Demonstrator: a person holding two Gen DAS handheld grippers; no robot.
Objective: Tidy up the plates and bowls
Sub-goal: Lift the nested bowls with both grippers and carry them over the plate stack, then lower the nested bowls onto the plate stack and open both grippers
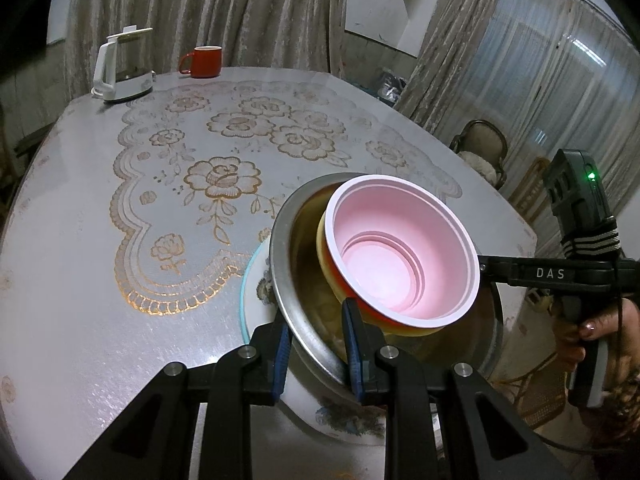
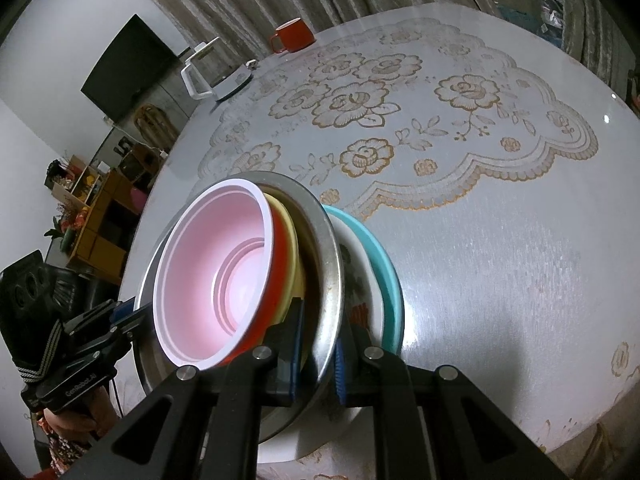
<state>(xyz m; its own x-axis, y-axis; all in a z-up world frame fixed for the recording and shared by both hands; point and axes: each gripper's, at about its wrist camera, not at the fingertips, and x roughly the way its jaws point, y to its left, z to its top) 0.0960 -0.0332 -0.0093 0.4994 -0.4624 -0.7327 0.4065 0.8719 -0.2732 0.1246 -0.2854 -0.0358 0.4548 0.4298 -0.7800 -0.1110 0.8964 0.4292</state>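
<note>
Both clamped on the steel bowl (image 1: 288, 272) rim: left gripper (image 1: 316, 344) near edge, right gripper (image 2: 318, 356) opposite. Pink bowl (image 1: 400, 256) nested inside over red and yellow ones, atop floral plate (image 1: 256, 280) on table (image 1: 80, 280).

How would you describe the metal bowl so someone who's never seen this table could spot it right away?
On the table with the gold rose-patterned cloth, look at the near-edge stack of dishes pinched by both grippers. The metal bowl sits on a teal-rimmed floral plate and holds the yellow, red and pink bowl nest. It is the only shiny silver, wide-rimmed piece there.
</note>
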